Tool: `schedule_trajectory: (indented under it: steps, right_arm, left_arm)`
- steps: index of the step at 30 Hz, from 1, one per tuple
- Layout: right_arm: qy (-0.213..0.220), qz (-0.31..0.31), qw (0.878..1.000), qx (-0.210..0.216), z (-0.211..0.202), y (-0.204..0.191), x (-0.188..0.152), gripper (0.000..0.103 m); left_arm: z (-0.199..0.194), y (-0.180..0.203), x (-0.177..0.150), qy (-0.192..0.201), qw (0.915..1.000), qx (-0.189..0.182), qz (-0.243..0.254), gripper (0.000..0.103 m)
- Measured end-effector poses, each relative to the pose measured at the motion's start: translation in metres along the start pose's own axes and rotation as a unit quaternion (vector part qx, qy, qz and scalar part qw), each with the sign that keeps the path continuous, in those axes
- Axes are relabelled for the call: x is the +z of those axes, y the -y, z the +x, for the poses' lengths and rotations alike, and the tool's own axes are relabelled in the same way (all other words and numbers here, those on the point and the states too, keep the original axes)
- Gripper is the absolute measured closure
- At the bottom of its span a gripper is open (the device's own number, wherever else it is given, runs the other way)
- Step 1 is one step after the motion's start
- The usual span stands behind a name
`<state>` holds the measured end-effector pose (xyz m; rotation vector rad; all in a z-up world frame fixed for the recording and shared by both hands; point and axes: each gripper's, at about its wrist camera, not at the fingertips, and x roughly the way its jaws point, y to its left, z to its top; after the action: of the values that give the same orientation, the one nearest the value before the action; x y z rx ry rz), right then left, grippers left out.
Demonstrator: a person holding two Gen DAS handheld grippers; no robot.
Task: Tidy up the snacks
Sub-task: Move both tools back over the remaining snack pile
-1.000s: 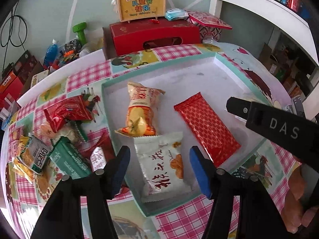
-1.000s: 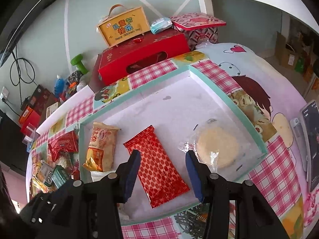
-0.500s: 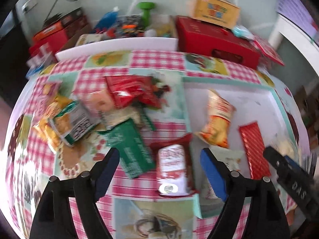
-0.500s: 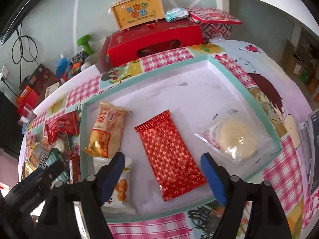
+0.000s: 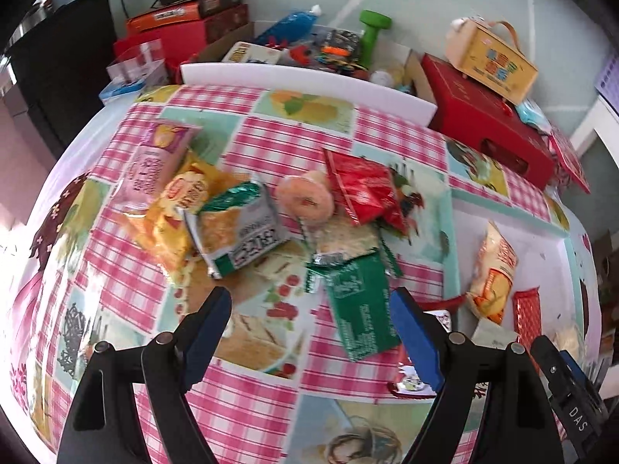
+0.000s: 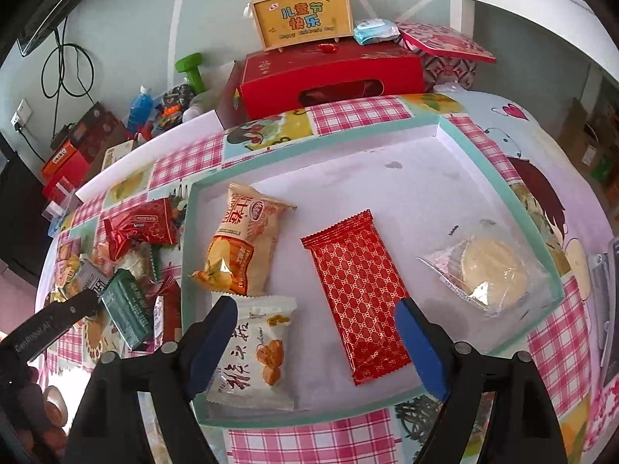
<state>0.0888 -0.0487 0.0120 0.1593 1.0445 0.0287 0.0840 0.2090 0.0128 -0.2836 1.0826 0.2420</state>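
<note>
Snacks lie in a loose heap on the checked tabletop (image 5: 271, 143) — a green packet (image 5: 359, 309), a red packet (image 5: 363, 189), a yellow bag (image 5: 182, 208), a pink bag (image 5: 151, 166) and a ring-shaped pastry (image 5: 309, 199) — with the left gripper (image 5: 309, 332) spread wide and empty just above the green one. Beyond the tabletop sits a red box (image 6: 329, 73) carrying a yellow handled case (image 6: 301, 19). Inside the shallow teal-rimmed tray (image 6: 499, 181) lie an orange pouch (image 6: 243, 239), a white pouch (image 6: 255, 352), a red patterned wrapper (image 6: 359, 290) and a clear-wrapped round cake (image 6: 487, 266) — the right gripper (image 6: 313, 340), also wide open, hovers over the tray's near edge.
</note>
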Motion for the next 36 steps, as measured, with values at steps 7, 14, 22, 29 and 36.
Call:
schedule_trajectory:
  steps: [7,14,22,29,36]
  right_arm:
    - [0.003,0.002,1.000,-0.013,0.001,0.002,0.000,0.000]
    - [0.002,0.000,1.000,-0.019,0.003,0.003,0.000,0.000]
    - [0.006,-0.009,1.000,-0.001,-0.001,-0.006,-0.001,0.000]
    - [0.010,-0.043,0.998,0.043,-0.003,-0.044,-0.008,0.000]
    - [0.006,-0.114,0.992,0.062,0.002,-0.095,-0.026,0.000]
  left_arm:
    - [-0.001,-0.011,0.001,0.000,0.9998,0.005,-0.017,0.011]
    - [0.000,-0.011,0.000,0.009,0.9997,0.022,-0.010,0.000]
    - [-0.005,-0.017,0.001,0.026,0.9993,0.021,-0.019,0.000]
    - [-0.013,-0.038,0.006,0.039,0.9976,0.041,-0.039,0.000]
    - [-0.016,-0.068,0.007,0.044,0.9950,0.062,-0.064,0.000]
